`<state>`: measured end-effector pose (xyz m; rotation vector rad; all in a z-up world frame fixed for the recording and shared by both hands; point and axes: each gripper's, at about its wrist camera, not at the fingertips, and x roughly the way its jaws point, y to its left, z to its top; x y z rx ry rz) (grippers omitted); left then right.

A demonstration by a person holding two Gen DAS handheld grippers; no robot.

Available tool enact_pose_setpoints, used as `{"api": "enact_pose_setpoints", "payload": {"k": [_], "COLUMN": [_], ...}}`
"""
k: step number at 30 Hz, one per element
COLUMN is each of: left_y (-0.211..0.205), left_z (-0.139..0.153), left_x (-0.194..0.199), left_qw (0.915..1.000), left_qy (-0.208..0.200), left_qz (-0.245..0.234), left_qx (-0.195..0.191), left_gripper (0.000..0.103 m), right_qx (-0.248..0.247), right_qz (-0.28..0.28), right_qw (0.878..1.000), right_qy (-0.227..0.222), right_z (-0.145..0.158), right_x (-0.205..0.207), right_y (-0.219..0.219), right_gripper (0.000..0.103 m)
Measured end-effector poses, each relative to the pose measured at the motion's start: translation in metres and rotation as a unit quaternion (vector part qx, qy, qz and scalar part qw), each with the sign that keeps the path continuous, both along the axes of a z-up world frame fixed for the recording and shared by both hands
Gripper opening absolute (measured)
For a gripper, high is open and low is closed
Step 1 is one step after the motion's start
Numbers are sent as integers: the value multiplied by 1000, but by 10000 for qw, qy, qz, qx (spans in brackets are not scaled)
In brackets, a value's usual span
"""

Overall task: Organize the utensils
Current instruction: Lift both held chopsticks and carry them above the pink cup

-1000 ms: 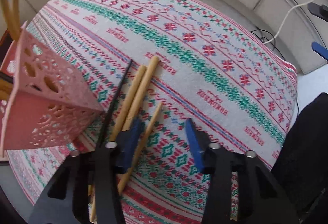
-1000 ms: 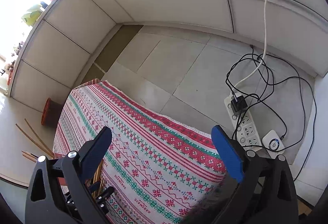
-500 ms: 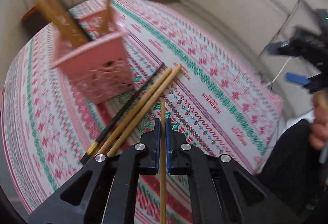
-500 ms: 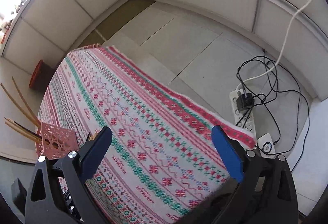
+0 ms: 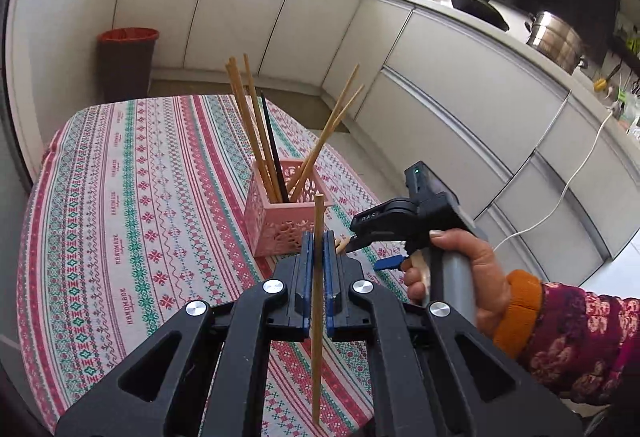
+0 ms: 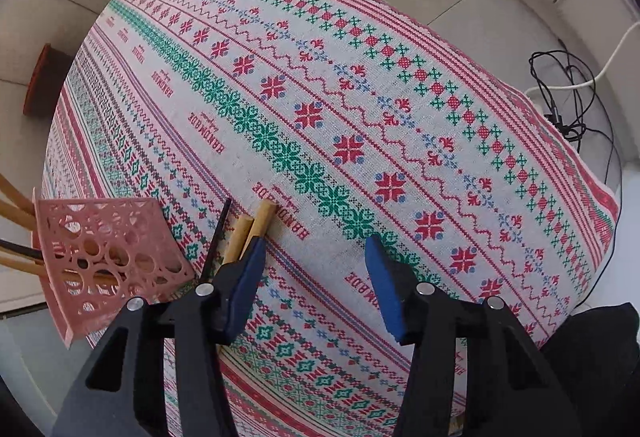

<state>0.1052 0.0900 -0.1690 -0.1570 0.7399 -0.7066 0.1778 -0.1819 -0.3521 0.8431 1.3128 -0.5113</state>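
Left gripper clamped on single wooden chopstick, held upright above patterned tablecloth. Just beyond: pink perforated holder with several wooden chopsticks and one black standing inside. Right gripper spread wide, grasping nothing, low over cloth; loose chopsticks lying beside holder, near its left pad.
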Motion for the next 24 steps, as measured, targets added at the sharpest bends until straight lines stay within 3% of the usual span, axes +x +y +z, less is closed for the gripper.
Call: {"api": "enact_pose_setpoints", "payload": {"k": [8, 16, 17, 20, 24], "left_y": [13, 12, 12, 13, 13], "left_z": [3, 9, 11, 16, 23], "left_x": [-4, -10, -11, -16, -22], "left_qw": [9998, 9998, 9998, 9997, 9994], "left_qy": [-59, -157, -175, -220, -277], "left_qz": [26, 47, 55, 105, 184], "left_qx": [-188, -100, -83, -41, 7], "left_gripper": [4, 4, 4, 4, 4], "right_qx": [-81, -627, -730, -915, -257], "right_qz": [-142, 49, 106, 174, -135], "right_qw": [9998, 9969, 9961, 9945, 9996], "right_qy": [115, 465, 483, 477, -28], "right_z": [3, 4, 4, 6, 4], "right_x": [18, 39, 39, 29, 6], "right_y": [9, 36, 39, 47, 28], "right_gripper": [52, 51, 49, 29, 10]}}
